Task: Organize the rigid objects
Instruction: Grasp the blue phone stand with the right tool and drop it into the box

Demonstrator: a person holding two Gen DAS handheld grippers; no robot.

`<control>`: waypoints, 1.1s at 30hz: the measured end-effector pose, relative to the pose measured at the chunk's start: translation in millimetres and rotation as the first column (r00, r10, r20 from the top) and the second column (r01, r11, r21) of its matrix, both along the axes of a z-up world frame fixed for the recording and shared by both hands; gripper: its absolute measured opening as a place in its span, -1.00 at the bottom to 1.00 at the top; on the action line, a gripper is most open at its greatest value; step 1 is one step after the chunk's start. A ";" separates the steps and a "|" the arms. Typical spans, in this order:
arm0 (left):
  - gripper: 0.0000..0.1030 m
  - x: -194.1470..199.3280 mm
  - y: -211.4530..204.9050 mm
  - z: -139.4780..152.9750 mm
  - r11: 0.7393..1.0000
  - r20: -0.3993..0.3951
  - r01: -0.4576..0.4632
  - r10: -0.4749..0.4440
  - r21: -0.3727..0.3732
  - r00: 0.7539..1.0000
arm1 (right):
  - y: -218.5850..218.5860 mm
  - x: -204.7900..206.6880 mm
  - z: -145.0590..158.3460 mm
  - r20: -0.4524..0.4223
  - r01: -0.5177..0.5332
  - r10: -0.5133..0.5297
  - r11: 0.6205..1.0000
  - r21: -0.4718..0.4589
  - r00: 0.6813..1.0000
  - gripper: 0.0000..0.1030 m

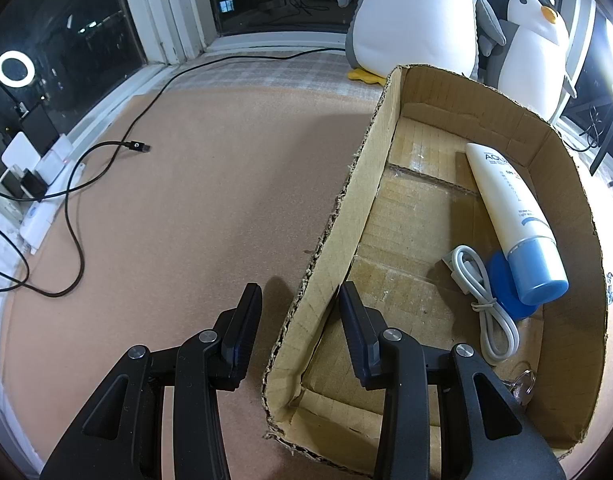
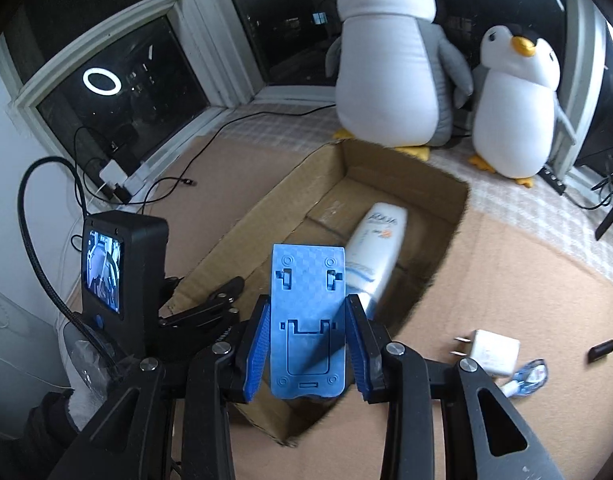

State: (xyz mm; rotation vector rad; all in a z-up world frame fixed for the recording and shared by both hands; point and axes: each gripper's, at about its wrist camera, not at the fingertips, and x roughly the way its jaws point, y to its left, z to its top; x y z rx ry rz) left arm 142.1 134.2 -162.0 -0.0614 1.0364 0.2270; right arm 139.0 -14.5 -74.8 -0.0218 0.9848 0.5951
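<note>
Right claw (image 2: pixel 306 334) clenched on a flat blue plastic stand (image 2: pixel 306 320), up above the open cardboard box (image 2: pixel 402 184). Left claw (image 1: pixel 300 308) squeezed on the box's near side wall, one finger inside, one outside. Inside the box: a white tube (image 1: pixel 510 216), a coiled grey cable (image 1: pixel 486 300), keys (image 1: pixel 522 384). Beside the box, a white charger (image 2: pixel 492 352).

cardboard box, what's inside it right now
Inside the cardboard box: a white tube with a blue cap, a coiled white cable, a blue disc partly under the tube, and keys half hidden behind the left tongs.
</note>
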 end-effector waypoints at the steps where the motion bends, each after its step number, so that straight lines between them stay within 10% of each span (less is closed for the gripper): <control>1: -0.27 0.0 0.0 0.0 1.000 0.000 0.000 0.000 0.000 1.000 | 2.3 -0.5 -1.6 -0.006 -0.002 0.002 1.000 0.004 1.000 -0.37; 9: -0.27 -0.1 -0.2 -0.4 1.000 -0.001 0.000 0.000 0.003 1.000 | 14.2 -4.0 -8.2 -0.011 -0.026 0.026 1.000 0.002 1.000 -0.36; 13: -0.27 -0.4 -0.8 -0.3 1.000 0.000 -0.001 0.001 0.003 1.000 | 14.2 -7.6 -4.5 0.019 -0.029 0.029 1.000 -0.005 0.999 0.26; 33: -0.27 -0.6 -1.6 -0.2 1.000 -0.001 -0.001 0.001 0.005 1.000 | -78.8 -9.3 6.5 0.061 0.133 -0.132 0.991 -0.010 0.989 0.30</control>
